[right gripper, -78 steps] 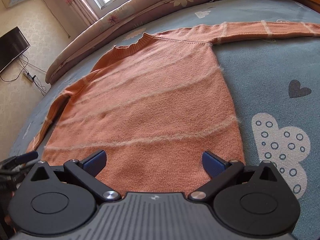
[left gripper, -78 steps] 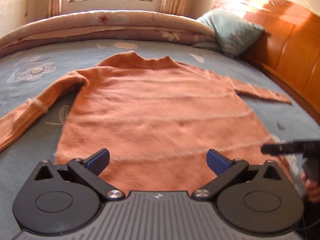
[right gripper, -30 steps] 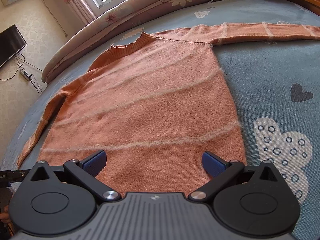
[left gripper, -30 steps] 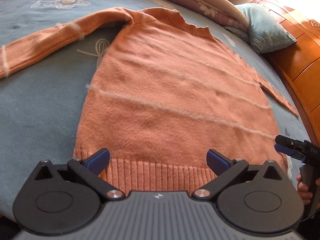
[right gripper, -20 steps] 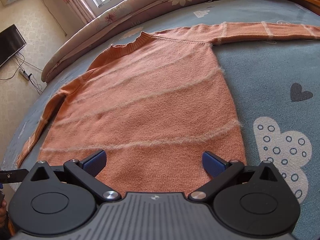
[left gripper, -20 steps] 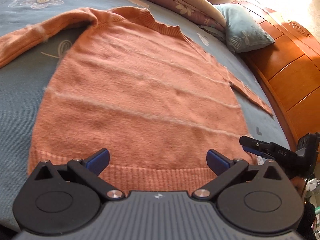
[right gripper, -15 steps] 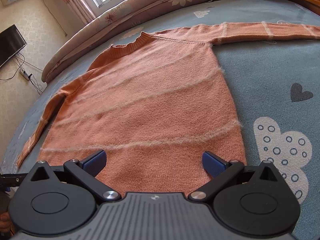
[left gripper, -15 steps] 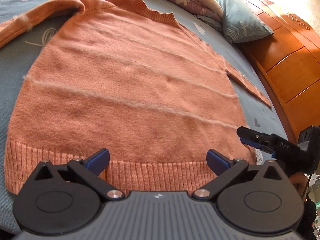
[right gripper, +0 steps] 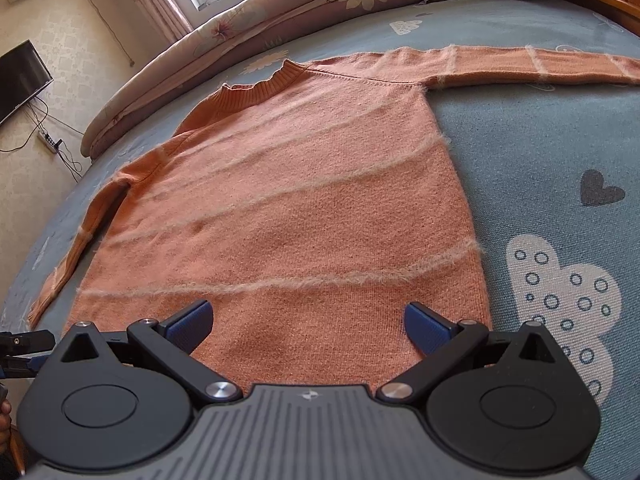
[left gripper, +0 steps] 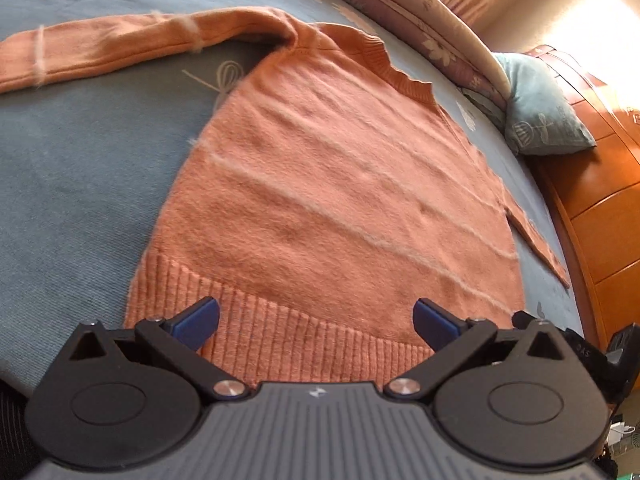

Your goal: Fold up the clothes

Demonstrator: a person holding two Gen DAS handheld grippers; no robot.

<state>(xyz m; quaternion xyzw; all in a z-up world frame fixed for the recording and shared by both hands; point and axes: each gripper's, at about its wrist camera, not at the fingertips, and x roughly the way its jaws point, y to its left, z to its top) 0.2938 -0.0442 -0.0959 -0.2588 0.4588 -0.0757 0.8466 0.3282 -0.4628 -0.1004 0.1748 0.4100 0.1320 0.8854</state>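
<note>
Flat on the blue patterned bedsheet (right gripper: 540, 128), the orange knitted sweater with pale stripes (right gripper: 304, 200) lies unfolded; left gripper (left gripper: 316, 322) and right gripper (right gripper: 308, 322) hover at its near hem, fingers spread wide, empty.

left gripper (left gripper: 316, 320) has swung leftward since 0.5 s ago: the orange sweater's (left gripper: 340, 200) ribbed hem (left gripper: 280, 332) corner, then beyond the left finger, now lies just beside it; the left sleeve (left gripper: 120, 52) has re-entered view ahead.

One orange sweater (left gripper: 332, 208) with two sleeves, one bed sheet (right gripper: 540, 168), one rolled quilt (right gripper: 320, 4), one pillow (left gripper: 540, 120), one television (right gripper: 20, 76), two grippers.
</note>
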